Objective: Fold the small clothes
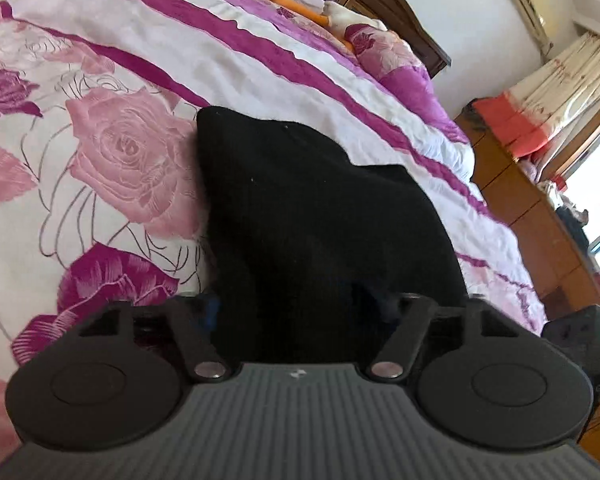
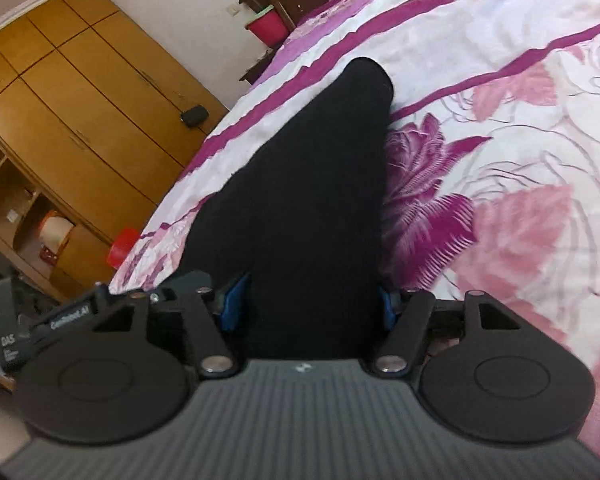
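A black garment (image 1: 300,200) lies on the floral pink and purple bedcover (image 1: 120,152), its near end bunched up into my left gripper (image 1: 298,308). The cloth fills the gap from pad to pad and hides most of the blue pads (image 1: 211,314), so the left gripper is shut on it. In the right wrist view the black garment (image 2: 316,184) narrows to a rounded far end on the bedcover (image 2: 500,200). Its near end sits between the blue pads (image 2: 234,304) of my right gripper (image 2: 311,304), which is shut on it.
A dark wooden headboard (image 1: 400,12) and an orange item (image 1: 300,8) are at the bed's far end. A wooden cabinet (image 1: 532,216) flanks one side and a tall wardrobe (image 2: 80,100) the other. A red bin (image 2: 268,28) stands by the wall.
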`<state>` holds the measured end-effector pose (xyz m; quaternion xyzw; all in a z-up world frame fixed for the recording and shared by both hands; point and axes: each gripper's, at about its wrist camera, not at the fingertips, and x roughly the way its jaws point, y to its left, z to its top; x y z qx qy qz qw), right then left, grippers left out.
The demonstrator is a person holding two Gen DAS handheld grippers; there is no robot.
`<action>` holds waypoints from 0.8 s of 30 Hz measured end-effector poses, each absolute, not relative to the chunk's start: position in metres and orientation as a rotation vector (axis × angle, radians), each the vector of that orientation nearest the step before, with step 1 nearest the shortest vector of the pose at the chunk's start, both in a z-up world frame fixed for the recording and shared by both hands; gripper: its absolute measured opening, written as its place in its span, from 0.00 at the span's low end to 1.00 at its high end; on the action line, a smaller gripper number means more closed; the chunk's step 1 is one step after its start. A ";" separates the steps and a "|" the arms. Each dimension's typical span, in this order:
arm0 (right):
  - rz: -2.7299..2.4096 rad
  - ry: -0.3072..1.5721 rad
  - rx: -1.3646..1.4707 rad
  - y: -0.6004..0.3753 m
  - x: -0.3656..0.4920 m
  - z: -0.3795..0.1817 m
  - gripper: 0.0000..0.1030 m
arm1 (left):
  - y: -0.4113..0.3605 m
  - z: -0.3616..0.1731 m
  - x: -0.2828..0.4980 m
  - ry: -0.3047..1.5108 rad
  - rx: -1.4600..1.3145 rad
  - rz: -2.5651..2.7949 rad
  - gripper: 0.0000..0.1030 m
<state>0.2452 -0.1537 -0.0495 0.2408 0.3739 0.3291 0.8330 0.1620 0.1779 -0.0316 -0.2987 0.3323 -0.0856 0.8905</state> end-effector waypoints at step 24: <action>0.503 0.795 0.373 -0.250 0.136 -0.021 0.47 | 0.056 -0.026 0.072 0.798 -0.500 -0.260 0.45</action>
